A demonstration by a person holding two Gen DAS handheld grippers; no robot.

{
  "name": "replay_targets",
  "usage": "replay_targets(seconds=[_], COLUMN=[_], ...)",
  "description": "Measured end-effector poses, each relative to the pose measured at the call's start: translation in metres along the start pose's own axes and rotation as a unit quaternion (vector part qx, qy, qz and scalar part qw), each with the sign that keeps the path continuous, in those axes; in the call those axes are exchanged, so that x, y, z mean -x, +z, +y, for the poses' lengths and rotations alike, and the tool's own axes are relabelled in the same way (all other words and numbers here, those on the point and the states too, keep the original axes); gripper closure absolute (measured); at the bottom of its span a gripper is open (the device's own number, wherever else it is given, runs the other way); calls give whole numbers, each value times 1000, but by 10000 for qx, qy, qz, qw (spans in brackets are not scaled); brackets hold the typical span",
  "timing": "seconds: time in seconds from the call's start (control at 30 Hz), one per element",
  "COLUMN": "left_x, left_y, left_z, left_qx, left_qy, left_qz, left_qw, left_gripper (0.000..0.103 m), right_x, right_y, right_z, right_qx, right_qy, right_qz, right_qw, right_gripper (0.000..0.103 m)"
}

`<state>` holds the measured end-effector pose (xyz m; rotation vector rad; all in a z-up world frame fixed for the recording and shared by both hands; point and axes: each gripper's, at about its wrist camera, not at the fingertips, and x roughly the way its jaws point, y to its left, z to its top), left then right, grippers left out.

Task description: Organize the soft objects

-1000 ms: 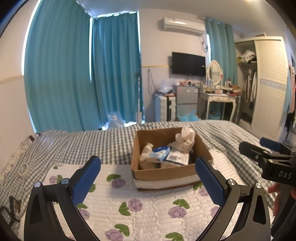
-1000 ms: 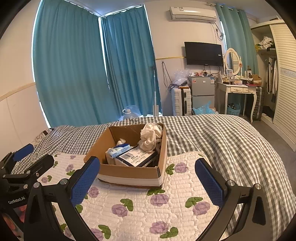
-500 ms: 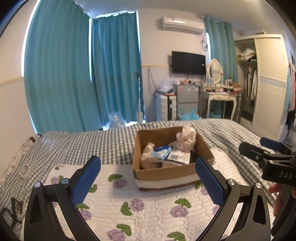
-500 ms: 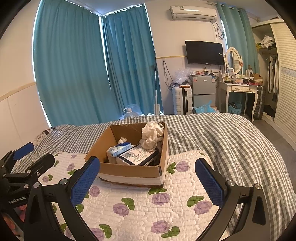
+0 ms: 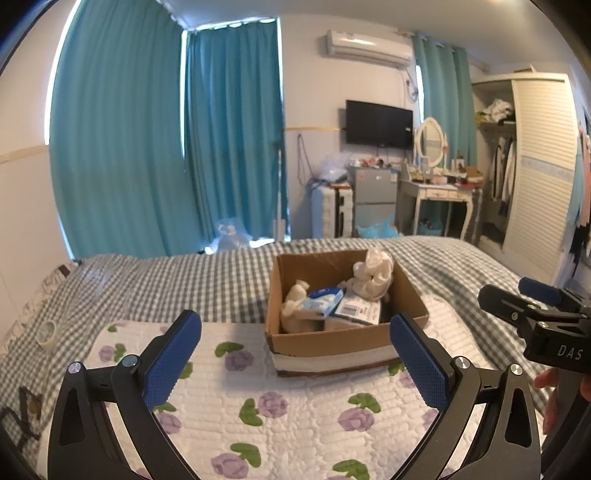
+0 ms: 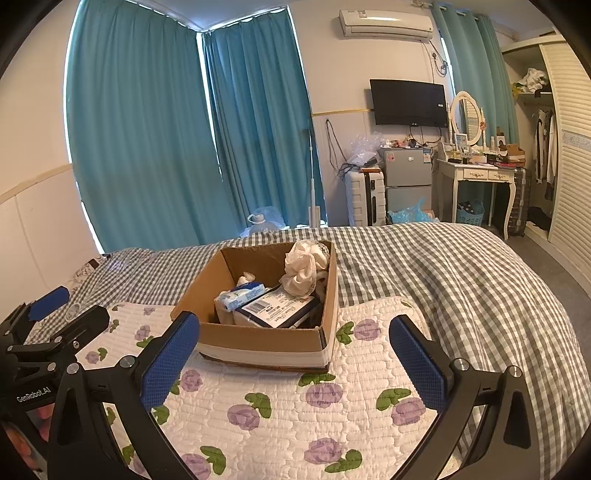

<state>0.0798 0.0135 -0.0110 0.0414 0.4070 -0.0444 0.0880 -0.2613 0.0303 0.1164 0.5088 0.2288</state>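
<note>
While I've got both the left gripper [image 5: 295, 354] and right gripper [image 6: 294, 352] spread wide and holding nothing above the flowery quilt [image 6: 280, 406], the cardboard box [image 6: 266, 341] sits on the bed [image 6: 461, 280] ahead, stuffed with a cream cloth bundle [image 6: 304, 267], a blue wipes pack [image 6: 242, 295] and a labelled package [image 6: 277, 308].

Both wrists — facing shared box [image 5: 343, 332]

Bedroom lit by daylight through teal curtains [image 6: 155, 129]. Right of the curtains, on the white wall: a black television [image 6: 408, 102], below an air conditioner [image 6: 386, 22]. Beneath the television: a small grey fridge [image 6: 406, 177], white suitcase [image 6: 365, 197], white dressing table [image 6: 476, 173] with oval mirror [image 6: 467, 116]. Far right: a louvred wardrobe [image 5: 539, 166]. Grey floor.
</note>
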Motion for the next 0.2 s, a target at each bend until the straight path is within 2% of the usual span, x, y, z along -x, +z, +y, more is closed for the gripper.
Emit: replay_targets(seconds=[0.2], left_x=[2], left_y=[-1], left_z=[0], left_qx=[-9], left_qy=[36], left_qz=[-62], left_qw=[10000], left_gripper=[0], right_x=[-2], right_y=[-2], right_z=[2], right_qx=[3], right_qy=[-9], right_qz=[8], right_qw=[10000], right_gripper=[0])
